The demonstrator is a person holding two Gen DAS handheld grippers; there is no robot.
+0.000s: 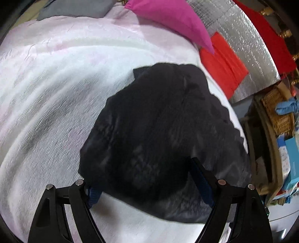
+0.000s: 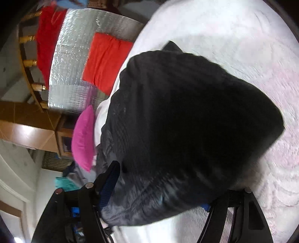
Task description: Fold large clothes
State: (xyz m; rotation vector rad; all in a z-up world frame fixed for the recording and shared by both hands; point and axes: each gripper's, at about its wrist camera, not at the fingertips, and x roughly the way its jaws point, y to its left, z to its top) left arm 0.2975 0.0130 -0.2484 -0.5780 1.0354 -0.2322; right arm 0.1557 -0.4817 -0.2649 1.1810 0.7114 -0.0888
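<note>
A black garment (image 1: 158, 130) lies bunched in a folded heap on a white-pink bedspread (image 1: 56, 102). My left gripper (image 1: 149, 187) is open, its fingers wide apart on either side of the garment's near edge, with the cloth lying between and over them. In the right wrist view the same black garment (image 2: 186, 121) fills the middle. My right gripper (image 2: 160, 187) is open too, with the left finger (image 2: 110, 179) beside the cloth and the right fingertip hidden under it.
A magenta pillow (image 1: 168, 16) and an orange-red cloth (image 1: 224, 65) lie at the far side on a silver quilted mat (image 1: 243, 37). A wicker basket (image 1: 280, 112) and boxes stand off the bed's right edge. A wooden cabinet (image 2: 28, 127) shows in the right wrist view.
</note>
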